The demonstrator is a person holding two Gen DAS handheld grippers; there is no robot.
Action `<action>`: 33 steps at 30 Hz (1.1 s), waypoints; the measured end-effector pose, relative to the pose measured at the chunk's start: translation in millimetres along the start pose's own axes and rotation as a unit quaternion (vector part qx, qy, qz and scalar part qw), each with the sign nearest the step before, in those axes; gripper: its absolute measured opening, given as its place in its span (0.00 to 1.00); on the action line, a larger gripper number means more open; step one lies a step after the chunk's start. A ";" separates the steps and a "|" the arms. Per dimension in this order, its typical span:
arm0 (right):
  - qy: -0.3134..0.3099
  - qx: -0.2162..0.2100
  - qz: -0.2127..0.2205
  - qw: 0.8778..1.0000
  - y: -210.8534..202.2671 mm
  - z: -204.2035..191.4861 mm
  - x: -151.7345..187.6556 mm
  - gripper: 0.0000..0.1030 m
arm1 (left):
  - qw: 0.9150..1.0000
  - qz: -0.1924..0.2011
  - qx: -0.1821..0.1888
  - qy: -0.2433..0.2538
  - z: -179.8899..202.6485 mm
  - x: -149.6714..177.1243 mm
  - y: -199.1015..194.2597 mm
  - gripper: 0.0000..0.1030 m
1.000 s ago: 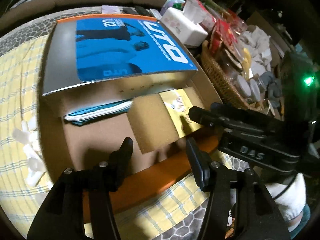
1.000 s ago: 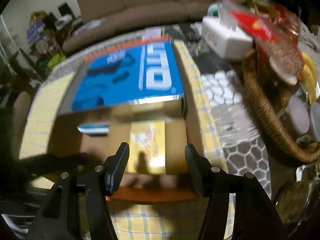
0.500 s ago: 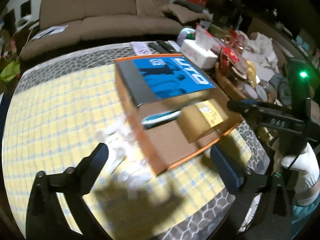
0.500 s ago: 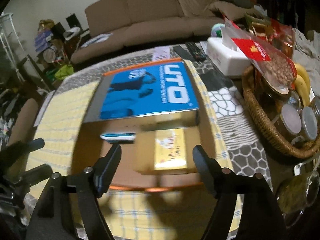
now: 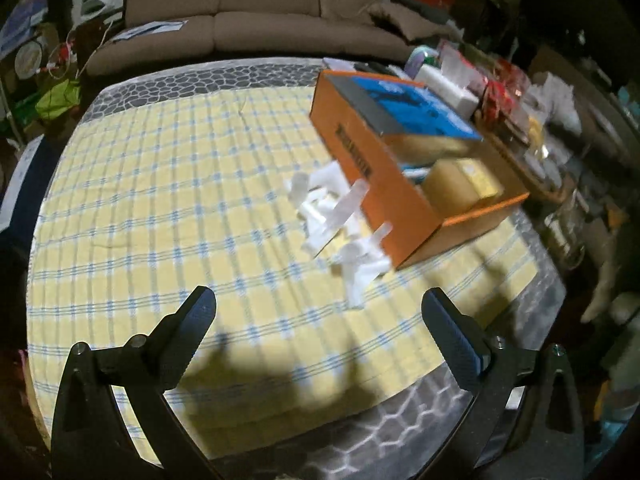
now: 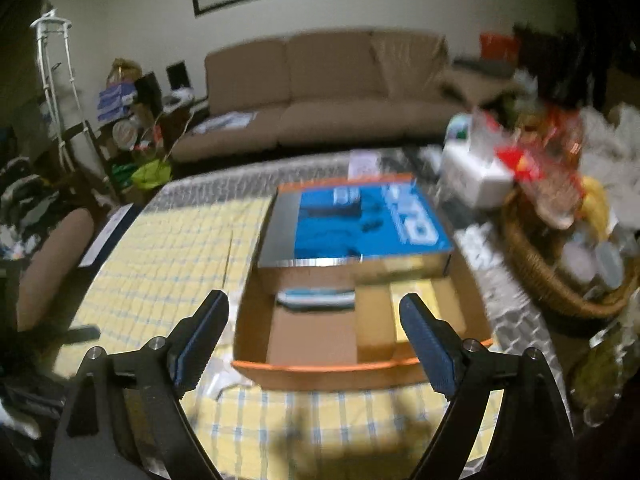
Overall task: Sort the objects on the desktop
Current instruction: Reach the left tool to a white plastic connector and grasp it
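An orange cardboard box (image 5: 376, 184) stands on the yellow checked tablecloth (image 5: 168, 200); it also shows in the right wrist view (image 6: 360, 368). Its blue and grey lid (image 6: 352, 228) half covers it. Inside lie a tan and yellow packet (image 5: 460, 186), seen in the right wrist view too (image 6: 400, 312), and a teal and white object (image 6: 316, 298). Several white plastic pieces (image 5: 340, 224) lie in a pile against the box's left side. My left gripper (image 5: 318, 316) is open and empty above the cloth, short of the pile. My right gripper (image 6: 314, 320) is open and empty above the box's near edge.
A wicker basket (image 6: 536, 276) of jars and snacks stands right of the box. A white tissue box (image 6: 476, 176) sits behind it. A brown sofa (image 6: 320, 96) is beyond the table. Dark patterned table edge (image 5: 400, 420) runs near me.
Both grippers have pulled back and up from the box and opened wide. The left view has swung left, so the white pieces and bare cloth now fill it.
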State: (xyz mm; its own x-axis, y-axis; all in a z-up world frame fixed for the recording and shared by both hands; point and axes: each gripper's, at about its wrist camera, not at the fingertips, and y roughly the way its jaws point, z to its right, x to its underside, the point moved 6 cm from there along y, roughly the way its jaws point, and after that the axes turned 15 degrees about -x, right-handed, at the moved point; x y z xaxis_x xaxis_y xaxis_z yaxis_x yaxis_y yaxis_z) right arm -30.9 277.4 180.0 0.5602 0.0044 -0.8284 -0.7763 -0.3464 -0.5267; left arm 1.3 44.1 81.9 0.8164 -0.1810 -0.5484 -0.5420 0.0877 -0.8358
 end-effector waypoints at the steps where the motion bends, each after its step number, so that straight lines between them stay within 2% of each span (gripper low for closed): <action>1: -0.009 0.011 0.017 1.000 -5.2 -6.7 -3.4 0.90 | 1.000 0.005 -0.003 0.009 0.1 3.3 2.0 1.00; 2: -0.015 0.025 0.036 0.999 -9.8 -12.9 -7.1 1.00 | 1.000 0.009 -0.006 0.018 0.7 6.1 3.6 1.00; 5: -0.015 0.087 0.073 0.993 -13.1 -18.8 -12.0 1.00 | 0.998 0.028 -0.010 0.048 8.4 9.2 8.9 1.00; 6: -0.011 0.093 0.077 0.993 -10.4 -19.3 -13.2 1.00 | 0.998 0.033 -0.006 0.055 12.1 8.7 10.8 1.00; 9: 0.012 0.048 0.058 0.997 8.9 -21.8 -14.8 1.00 | 0.997 0.044 0.007 0.070 24.4 5.4 19.2 1.00; 13: 0.023 0.042 0.051 0.998 26.4 -22.7 -13.0 0.99 | 0.996 0.046 0.019 0.071 35.6 -1.9 38.4 0.99; 17: 0.039 0.027 0.038 0.998 39.6 -23.2 -7.1 0.98 | 0.997 0.036 0.033 0.055 41.7 -7.1 60.0 0.81; 19: 0.046 0.020 0.034 0.998 43.8 -21.6 -4.1 0.97 | 0.997 0.035 0.033 0.057 44.8 -8.5 68.3 0.78; 24: 0.061 0.006 0.002 0.998 60.0 -16.3 7.9 0.82 | 0.997 0.029 0.041 0.059 52.2 -9.4 82.9 0.64; 26: 0.072 -0.001 -0.011 0.997 65.8 -13.1 13.5 0.69 | 0.997 0.021 0.045 0.059 55.1 -9.4 89.5 0.55; 28: 0.085 -0.008 -0.020 0.996 69.6 -10.1 17.2 0.61 | 0.997 0.011 0.050 0.056 57.2 -9.1 96.3 0.46; 31: 0.095 -0.015 -0.023 0.995 71.7 -6.6 20.8 0.61 | 0.996 0.006 0.070 0.052 60.0 -8.6 100.7 0.35; 32: 0.094 -0.016 -0.024 0.995 71.7 -6.9 21.2 0.61 | 0.995 0.006 0.084 0.051 61.2 -8.9 100.1 0.26; 33: 0.094 -0.019 -0.023 0.995 71.3 -7.5 21.5 0.61 | 0.994 0.007 0.095 0.049 61.6 -9.5 99.4 0.25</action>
State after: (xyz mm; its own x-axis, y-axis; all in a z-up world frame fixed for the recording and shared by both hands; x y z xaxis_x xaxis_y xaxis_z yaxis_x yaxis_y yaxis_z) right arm -72.0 245.8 126.0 0.6415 -0.1544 -0.7515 -0.7396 -0.3846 -0.5524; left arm -48.1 114.9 2.4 0.7809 -0.2725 -0.5621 -0.4981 0.2716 -0.8235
